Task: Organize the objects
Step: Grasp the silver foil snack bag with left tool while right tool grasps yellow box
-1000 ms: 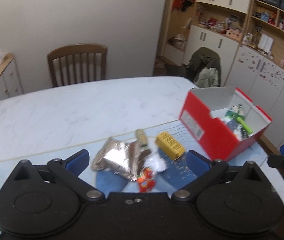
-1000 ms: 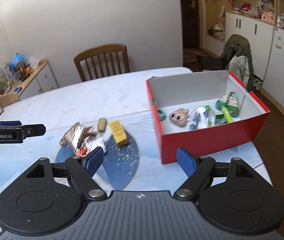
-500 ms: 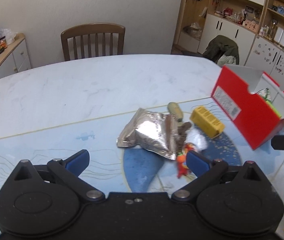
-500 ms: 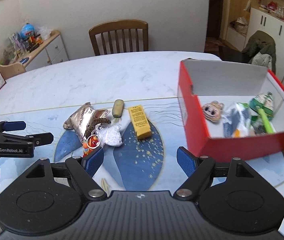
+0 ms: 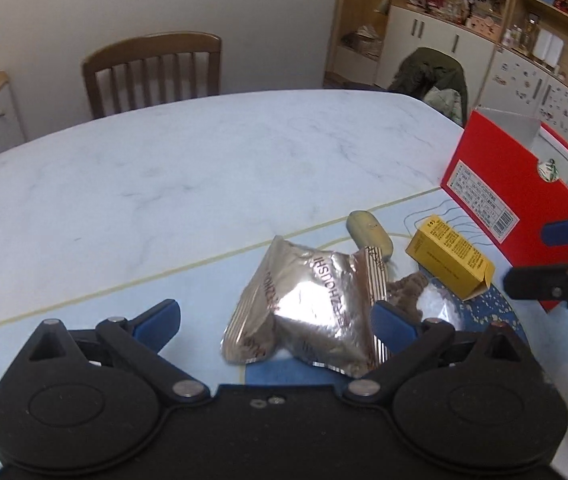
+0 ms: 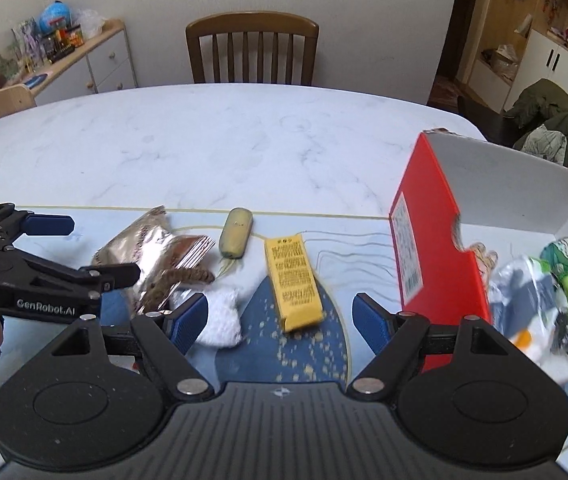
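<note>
The marble-topped table (image 6: pixel 243 140) held everything. At its right edge stood the red box (image 6: pixel 428 240), already holding a few small things. Left of it lay the silver foil bag (image 5: pixel 308 304), then the yellow carton (image 6: pixel 294 280), a white pouch (image 6: pixel 221 316) and a small olive case (image 6: pixel 236 233). The left gripper (image 5: pixel 275 320) hung wide open and empty around the bag. The right gripper (image 6: pixel 279 320) gaped empty at the carton.
</note>
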Motion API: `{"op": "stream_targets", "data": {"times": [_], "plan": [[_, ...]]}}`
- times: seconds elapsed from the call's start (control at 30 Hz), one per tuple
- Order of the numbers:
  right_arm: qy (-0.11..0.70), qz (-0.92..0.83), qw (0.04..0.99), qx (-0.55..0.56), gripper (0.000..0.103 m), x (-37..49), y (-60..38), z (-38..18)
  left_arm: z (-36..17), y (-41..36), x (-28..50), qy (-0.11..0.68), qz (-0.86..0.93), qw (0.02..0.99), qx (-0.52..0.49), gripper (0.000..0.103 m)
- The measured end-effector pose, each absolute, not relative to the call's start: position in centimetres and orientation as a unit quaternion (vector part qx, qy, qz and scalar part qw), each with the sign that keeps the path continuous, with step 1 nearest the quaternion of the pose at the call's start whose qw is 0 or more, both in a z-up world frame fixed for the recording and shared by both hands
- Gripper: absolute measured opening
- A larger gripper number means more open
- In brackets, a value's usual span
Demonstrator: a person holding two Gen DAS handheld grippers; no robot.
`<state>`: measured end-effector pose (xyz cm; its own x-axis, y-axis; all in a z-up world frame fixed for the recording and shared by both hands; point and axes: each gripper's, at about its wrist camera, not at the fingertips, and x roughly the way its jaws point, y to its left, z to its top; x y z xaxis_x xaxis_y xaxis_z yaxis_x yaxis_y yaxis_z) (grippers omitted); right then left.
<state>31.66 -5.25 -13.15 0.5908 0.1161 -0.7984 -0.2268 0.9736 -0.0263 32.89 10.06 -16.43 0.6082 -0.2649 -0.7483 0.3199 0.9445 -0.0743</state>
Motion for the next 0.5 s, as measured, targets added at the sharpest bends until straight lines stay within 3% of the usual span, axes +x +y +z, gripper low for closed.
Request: {"op": "stream_targets", "data": {"times": [0.33, 0.5], "plan": [[0.469, 0.066, 0.880, -0.028, 0.061, 36.0, -5.2, -15.4, -17.9, 8.8, 34.8, 0.421, -0.200, 0.884, 0.033, 0.101], [0.480, 0.061, 0.875, -0.025, 0.049, 37.1, -5.4, -16.8, -18.3, 8.4, 35.0, 0.427, -0.210, 0.880, 0.023, 0.093]]}}
